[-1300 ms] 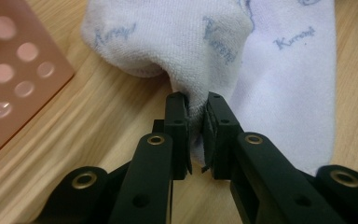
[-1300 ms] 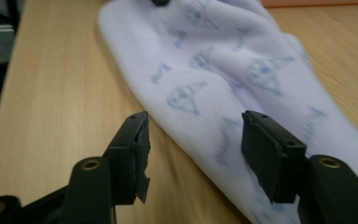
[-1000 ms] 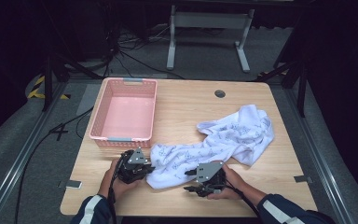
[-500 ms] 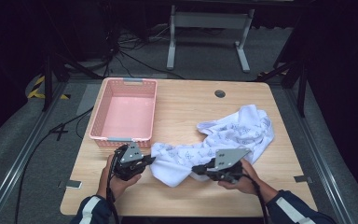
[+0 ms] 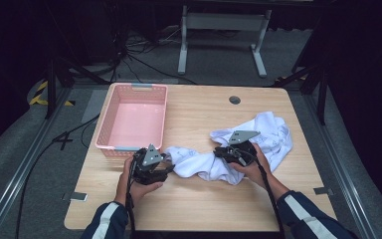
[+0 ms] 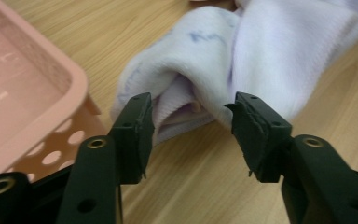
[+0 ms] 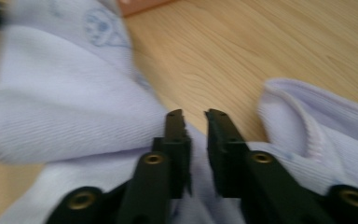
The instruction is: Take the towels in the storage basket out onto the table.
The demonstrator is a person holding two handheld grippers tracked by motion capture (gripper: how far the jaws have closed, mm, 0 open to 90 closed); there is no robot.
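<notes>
In the high view, the white shirt (image 5: 238, 149) lay crumpled on the bench (image 5: 199, 114), at 3 o'clock from the pink basket (image 5: 132, 119), between both grippers. In the left gripper view, the left gripper (image 6: 189, 128) had just been opening, its jaws released around a soft fold. In the right gripper view, the right gripper (image 7: 196, 116) stood slightly parted over the cloth, holding nothing; blur hid the print. The cloth seemed light and limp, so a hem would be best to take.

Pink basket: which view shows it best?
High view: the whole pink basket sits at the table's left side, interior visible. The left gripper view catches just one corner and its perforated wall. The right gripper view gives a blurred pink sliver at the top edge.
</notes>
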